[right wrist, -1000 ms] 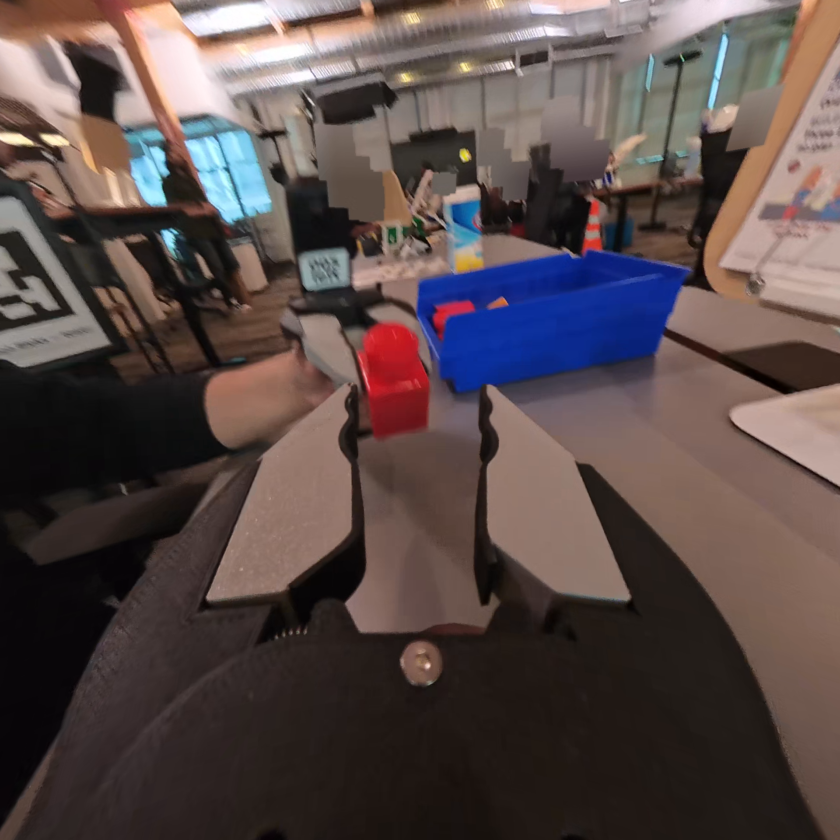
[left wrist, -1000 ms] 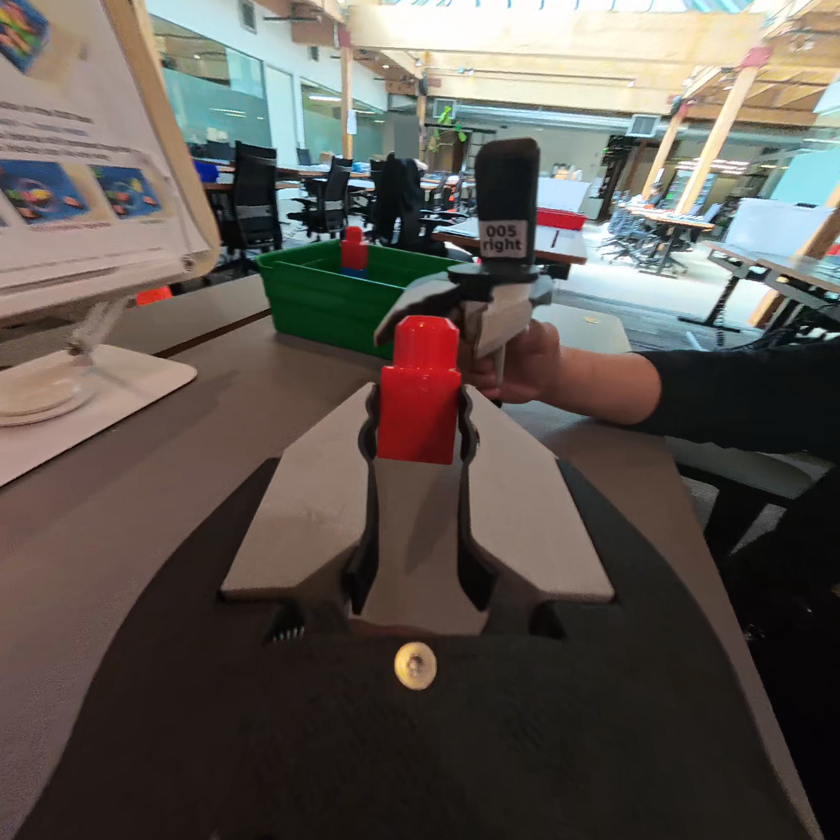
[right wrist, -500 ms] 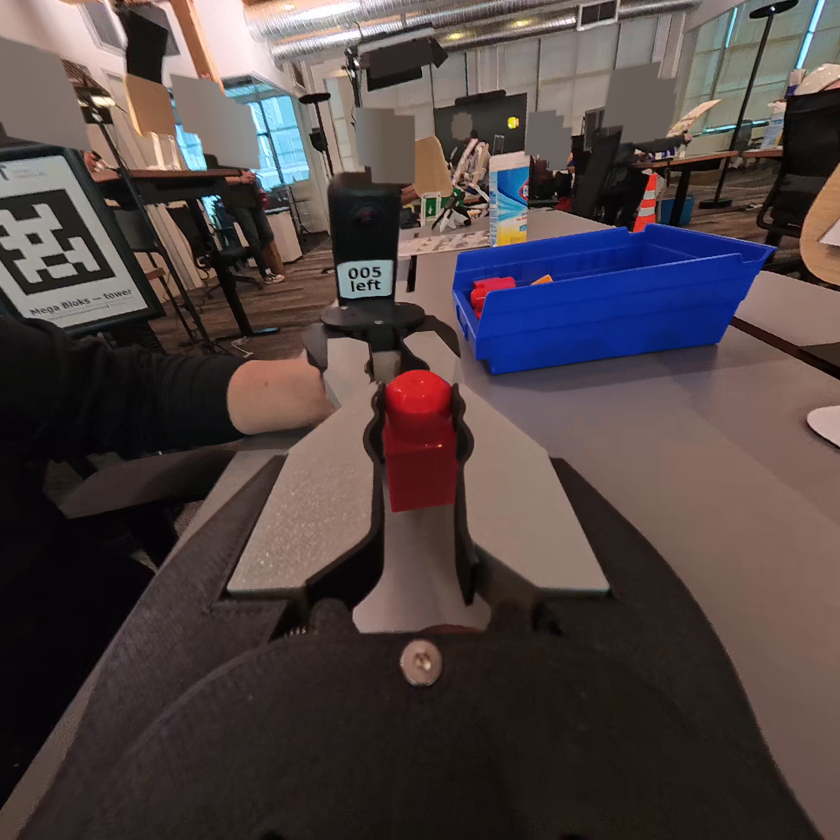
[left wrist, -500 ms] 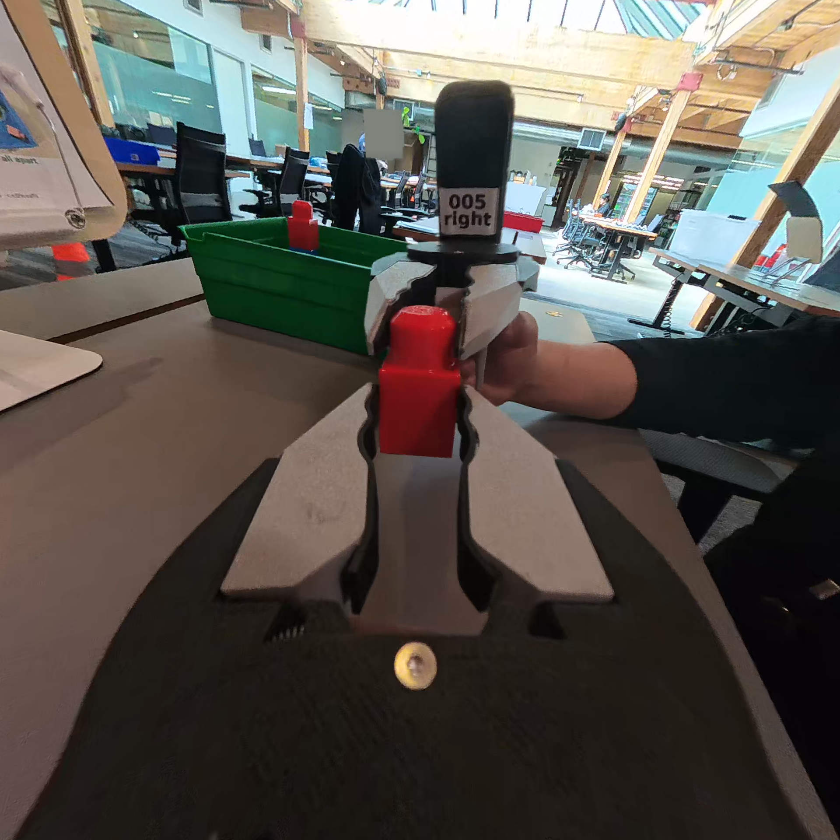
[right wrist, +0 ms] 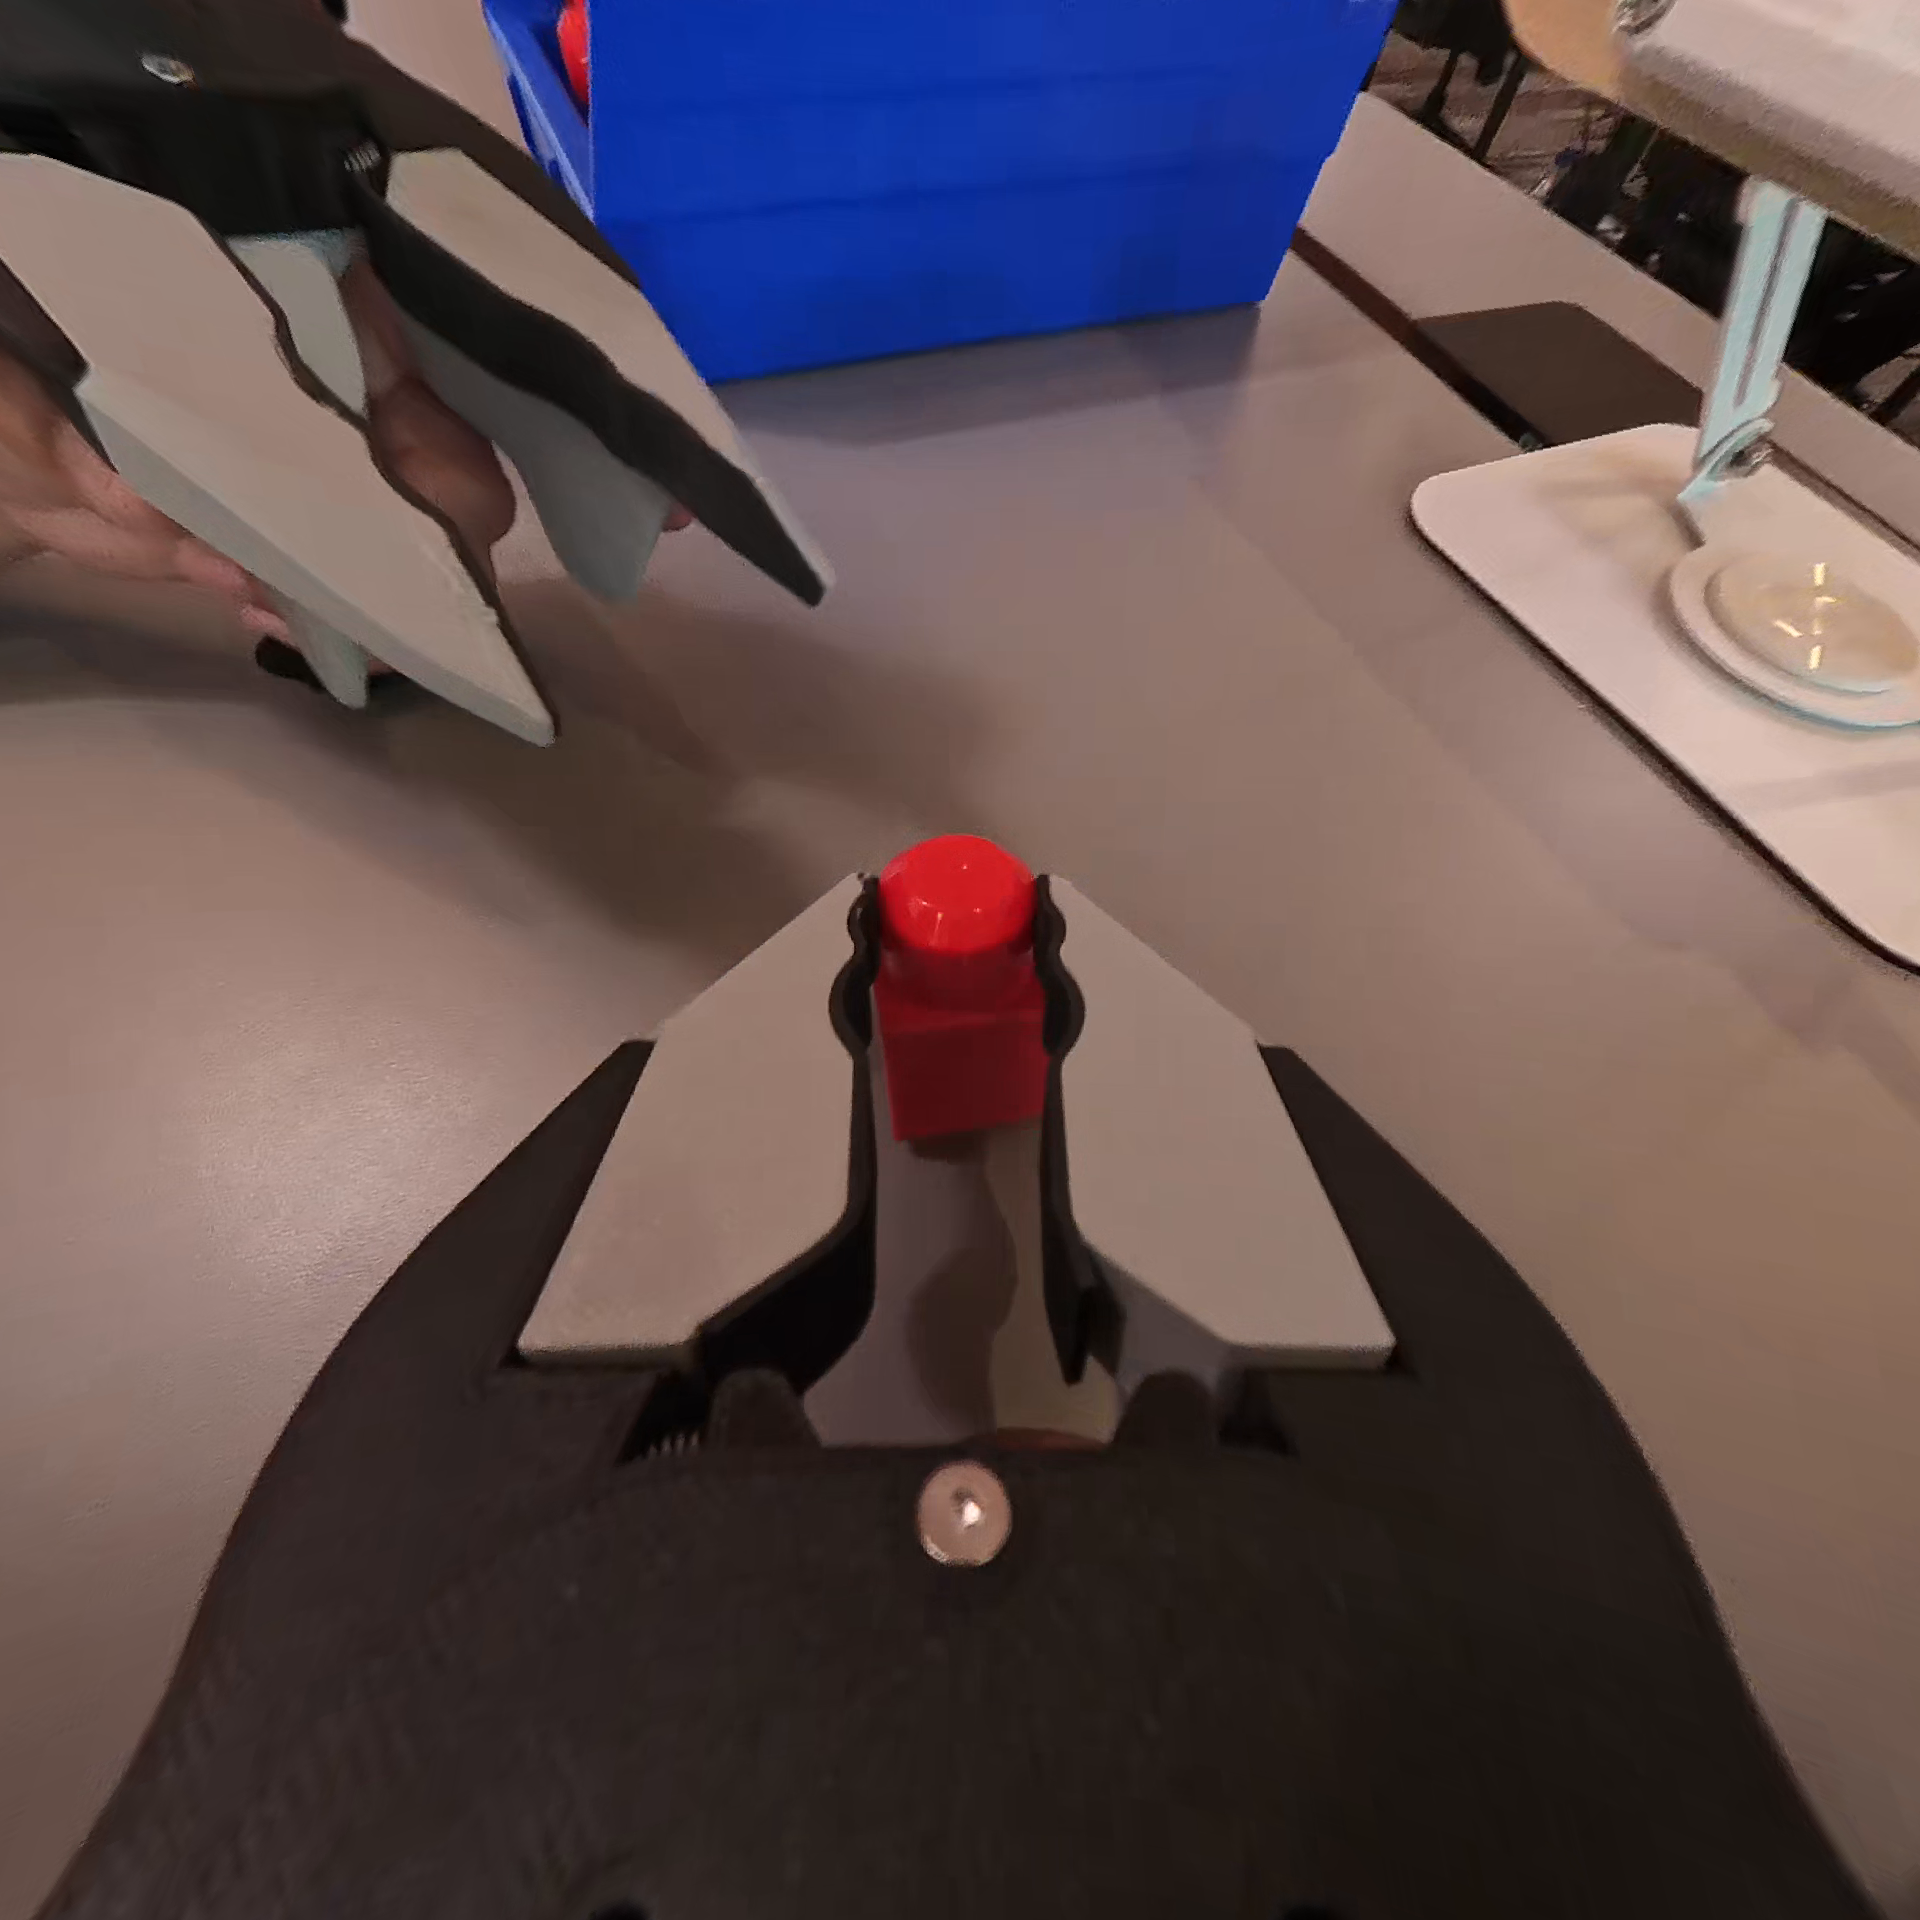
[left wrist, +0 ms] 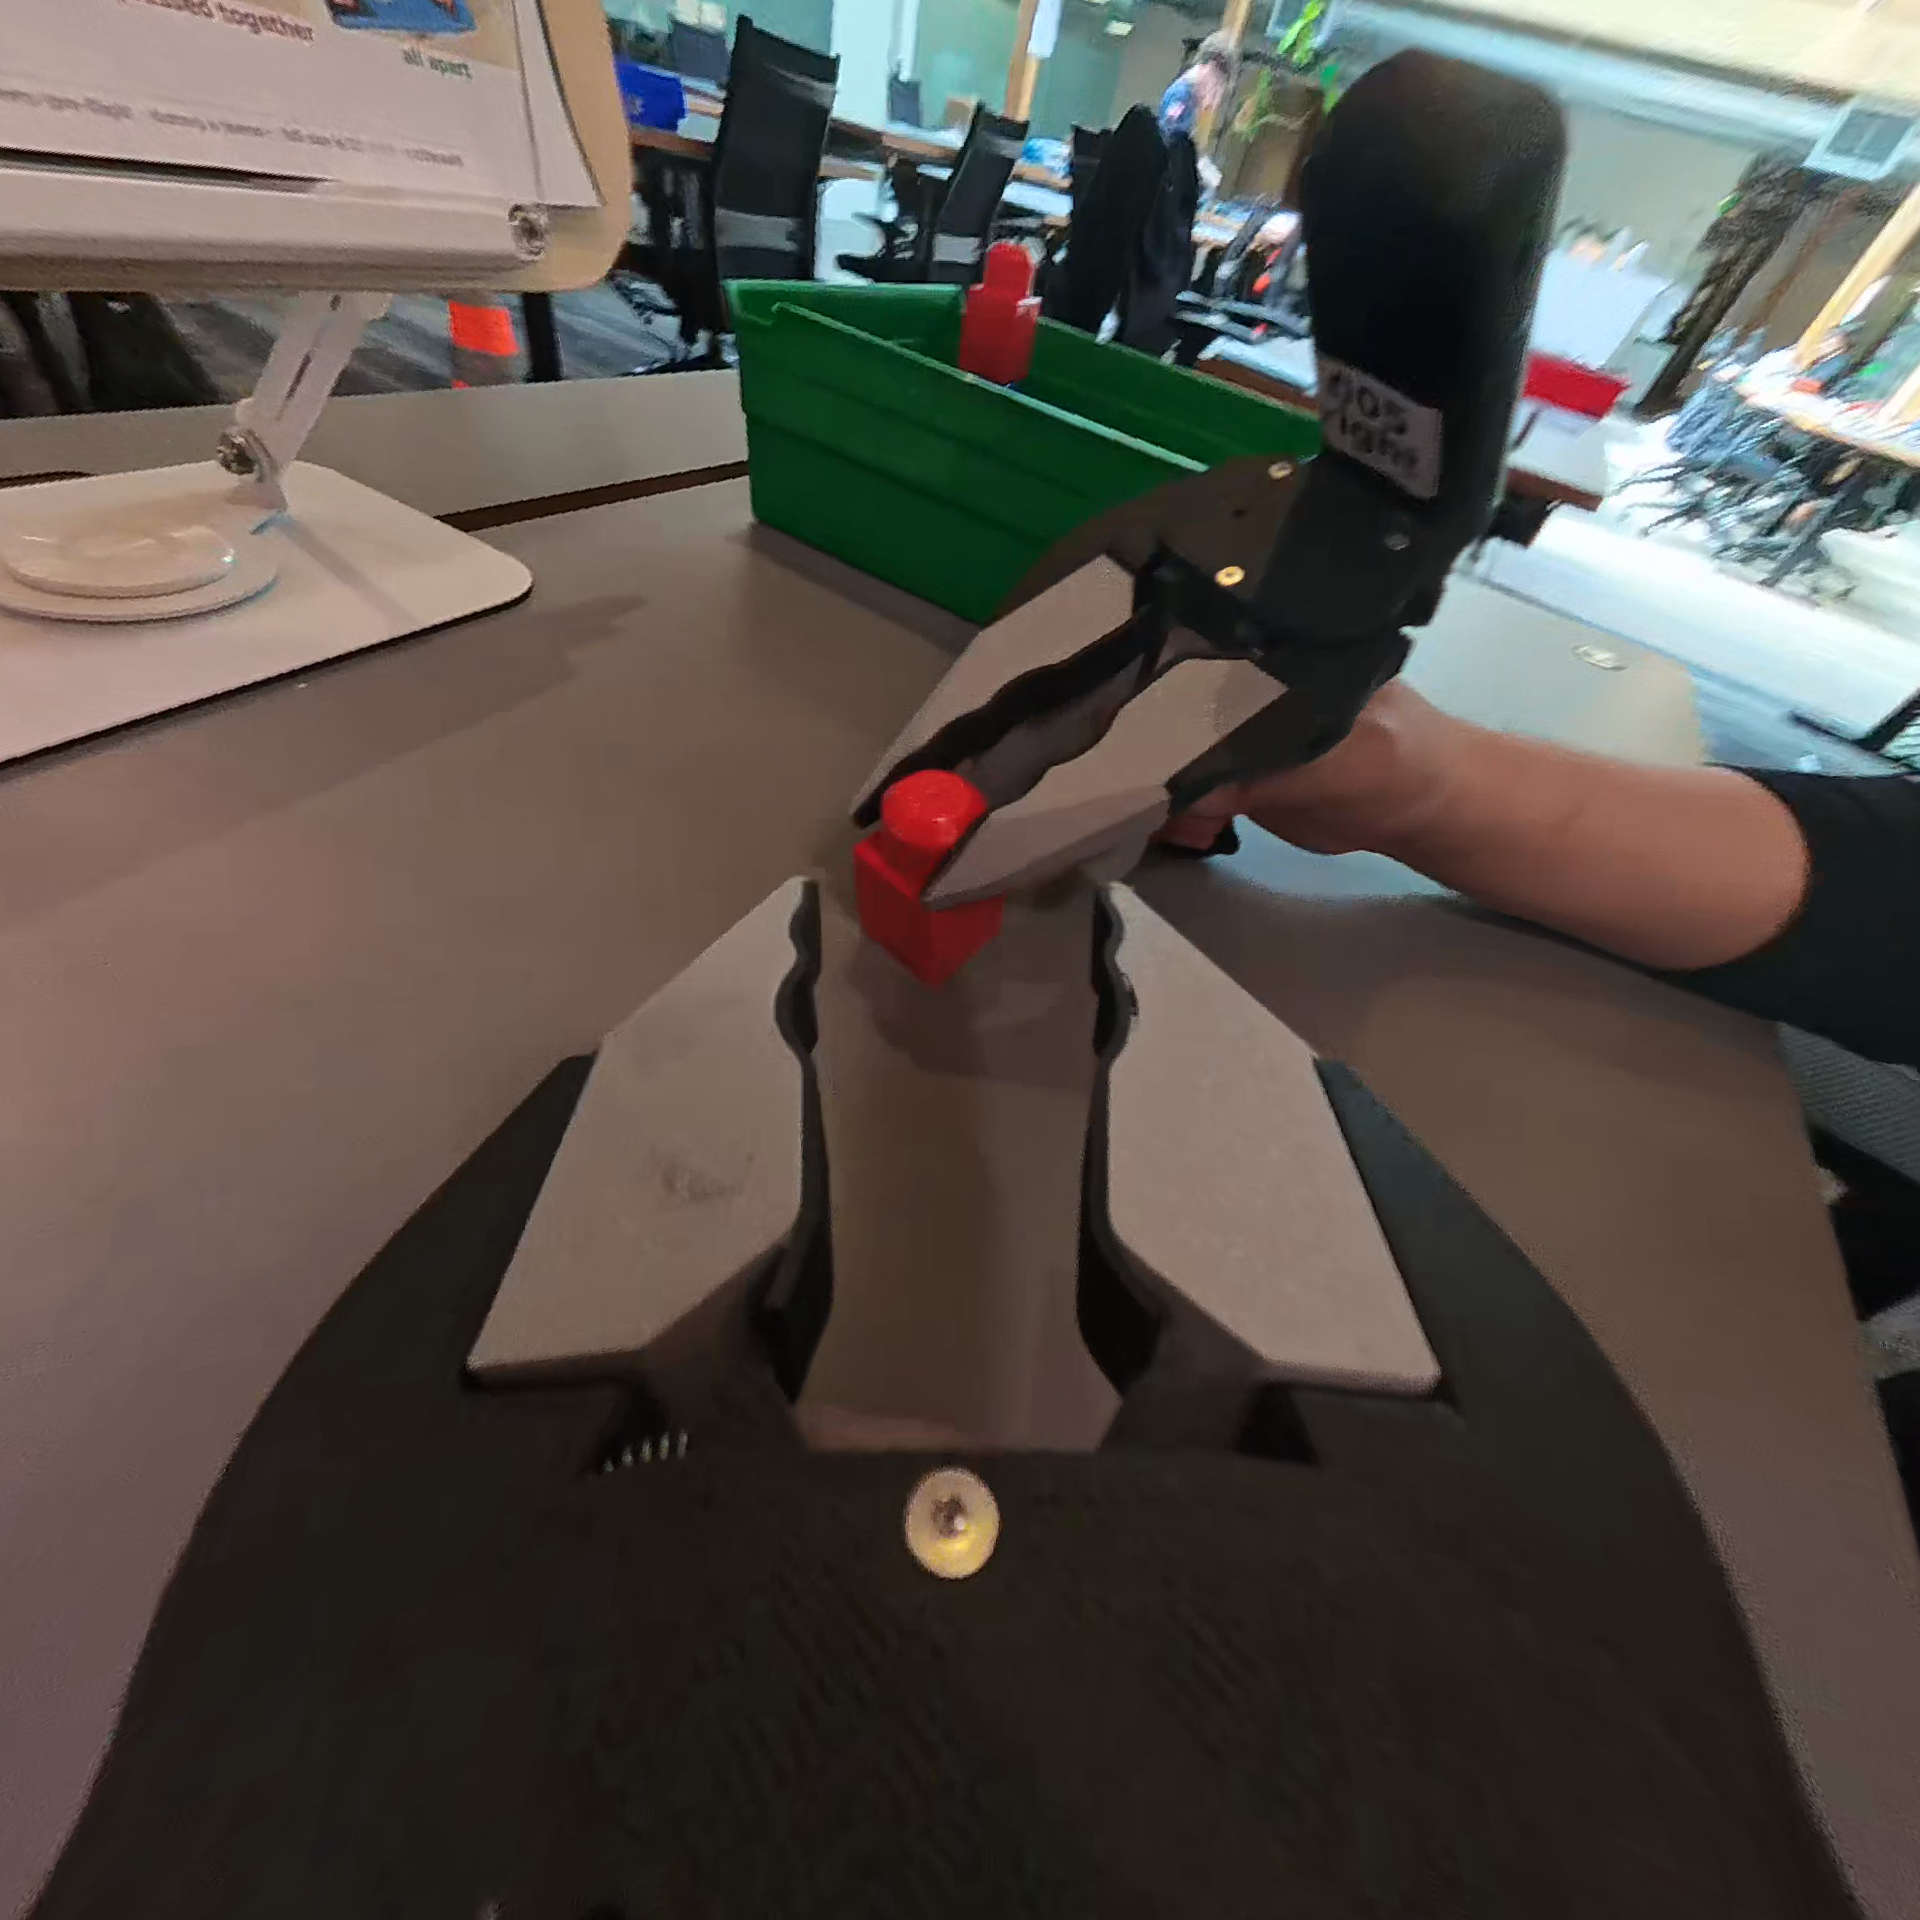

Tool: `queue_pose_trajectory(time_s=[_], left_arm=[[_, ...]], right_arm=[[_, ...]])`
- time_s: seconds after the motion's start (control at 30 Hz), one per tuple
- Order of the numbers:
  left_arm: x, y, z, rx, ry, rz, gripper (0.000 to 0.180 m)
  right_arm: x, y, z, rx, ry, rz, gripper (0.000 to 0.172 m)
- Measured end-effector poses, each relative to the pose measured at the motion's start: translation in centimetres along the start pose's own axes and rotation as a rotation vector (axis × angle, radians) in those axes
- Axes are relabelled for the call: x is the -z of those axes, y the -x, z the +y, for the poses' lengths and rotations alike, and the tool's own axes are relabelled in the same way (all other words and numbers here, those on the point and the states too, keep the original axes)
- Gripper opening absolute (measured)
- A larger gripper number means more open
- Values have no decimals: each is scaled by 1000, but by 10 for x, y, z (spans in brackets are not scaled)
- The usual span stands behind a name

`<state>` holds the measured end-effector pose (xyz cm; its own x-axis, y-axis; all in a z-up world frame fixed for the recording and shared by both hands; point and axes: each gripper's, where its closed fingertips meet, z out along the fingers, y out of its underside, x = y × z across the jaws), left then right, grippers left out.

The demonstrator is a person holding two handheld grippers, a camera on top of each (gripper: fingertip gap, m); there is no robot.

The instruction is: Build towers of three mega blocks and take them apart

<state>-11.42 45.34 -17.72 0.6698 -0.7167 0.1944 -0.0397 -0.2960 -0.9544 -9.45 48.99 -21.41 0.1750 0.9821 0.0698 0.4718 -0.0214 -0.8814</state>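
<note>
While the left claw (left wrist: 954,940) gapes apart, the right claw (right wrist: 957,914) clamps the red block (right wrist: 961,1023) over bare table (right wrist: 1195,727).

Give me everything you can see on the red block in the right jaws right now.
The red mega block is a single-stud piece of glossy plastic: a square body with one round, domed stud on top. The right gripper has its jaws shut on it, pads pressing both sides of the stud and upper body. It hangs tilted above the grey table, apart from the open left gripper.
</note>
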Motion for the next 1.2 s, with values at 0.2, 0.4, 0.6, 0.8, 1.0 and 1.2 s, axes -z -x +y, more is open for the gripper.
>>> queue_pose_trajectory(time_s=[0.2, 0.4, 0.6, 0.8, 1.0, 1.2], left_arm=[[23, 33, 9, -104, 166, -284, 62], [128, 108, -26, -40, 221, -551, 55], [244, 211, -9, 7, 435, -931, 55], [268, 249, 44, 188, 656, -950, 36], [261, 255, 52, 198, 687, -936, 37], [259, 255, 21, 87, 606, -939, 36]], right_arm=[[3, -3, -2, -43, -20, -6, 34], [6, -7, -7, -85, -63, -14, 39], [2, -6, -5, -74, -39, -9, 41], [3, -4, -5, -59, -40, 6, 42], [2, -4, -4, -75, -30, -3, 42], [3, -6, -5, -75, -39, 7, 41]])
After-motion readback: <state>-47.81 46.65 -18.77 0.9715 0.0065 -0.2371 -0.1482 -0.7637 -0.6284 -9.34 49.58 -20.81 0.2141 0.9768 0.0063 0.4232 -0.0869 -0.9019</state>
